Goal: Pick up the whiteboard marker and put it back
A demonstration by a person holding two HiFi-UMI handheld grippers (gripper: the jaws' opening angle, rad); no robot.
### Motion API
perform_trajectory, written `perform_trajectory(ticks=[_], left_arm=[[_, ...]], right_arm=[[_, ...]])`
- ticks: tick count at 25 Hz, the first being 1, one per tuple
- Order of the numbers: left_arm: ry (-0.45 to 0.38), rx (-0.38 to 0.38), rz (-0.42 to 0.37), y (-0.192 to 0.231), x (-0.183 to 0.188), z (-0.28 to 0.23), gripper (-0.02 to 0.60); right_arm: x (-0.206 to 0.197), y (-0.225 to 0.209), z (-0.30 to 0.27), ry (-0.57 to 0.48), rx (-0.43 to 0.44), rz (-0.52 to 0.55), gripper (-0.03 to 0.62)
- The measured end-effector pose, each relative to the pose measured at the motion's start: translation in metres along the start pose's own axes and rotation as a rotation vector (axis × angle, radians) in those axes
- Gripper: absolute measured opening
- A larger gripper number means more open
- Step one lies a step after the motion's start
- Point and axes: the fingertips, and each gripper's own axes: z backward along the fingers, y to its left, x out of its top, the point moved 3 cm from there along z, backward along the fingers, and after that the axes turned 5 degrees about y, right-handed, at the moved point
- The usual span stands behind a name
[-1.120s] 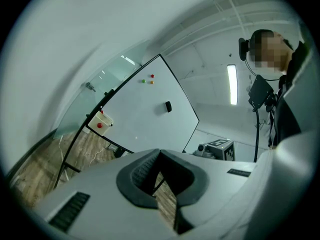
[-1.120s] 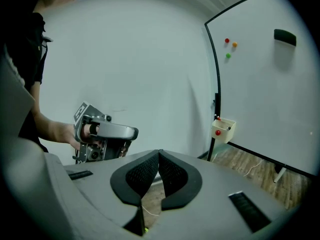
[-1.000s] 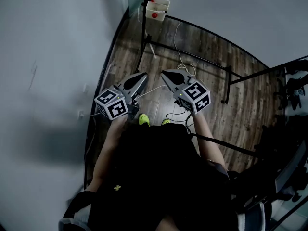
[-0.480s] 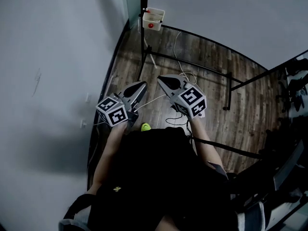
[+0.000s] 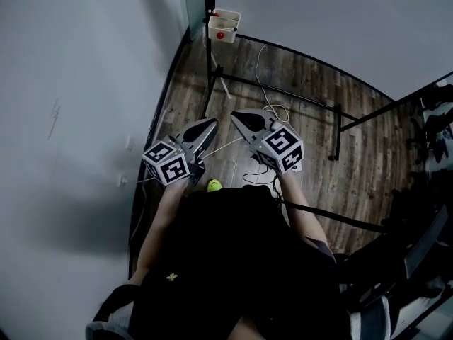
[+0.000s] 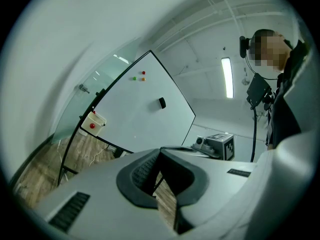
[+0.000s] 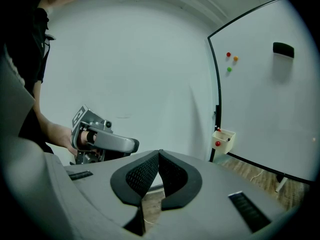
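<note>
A small white box (image 5: 224, 25) hangs at the whiteboard's lower left corner, with a red round thing in it and a red-tipped stick at its rim; I cannot tell whether that is the marker. No marker shows anywhere else. My left gripper (image 5: 211, 122) and right gripper (image 5: 235, 114) hover side by side over the wooden floor, well short of the box, both shut and empty. In the left gripper view the left gripper (image 6: 160, 151) points toward the whiteboard (image 6: 135, 109) and the box (image 6: 93, 122). In the right gripper view the right gripper (image 7: 159, 154) has the box (image 7: 222, 138) to its right.
The whiteboard (image 7: 265, 94) stands on a black frame (image 5: 283, 87) with legs across the floor. A black eraser (image 7: 283, 49) and three coloured magnets (image 7: 231, 60) stick to it. A white cable (image 5: 272, 108) lies on the floor. A grey wall (image 5: 78, 119) runs along the left.
The head view has shifted a little, so the box sits lower in it. Both grippers stay shut and side by side. One yellow-green shoe shows now instead of two.
</note>
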Motion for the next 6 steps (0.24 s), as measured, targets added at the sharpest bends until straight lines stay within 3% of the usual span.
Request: perform_trajectory(ticks=[6], left_arm=[[-0.007, 0.011, -0.004, -0.0049, -0.0019, -0.0049, 0.012]], right_arm=[[0.0030, -0.0003, 0.0005, -0.005, 0.013, 0.001, -0.003]])
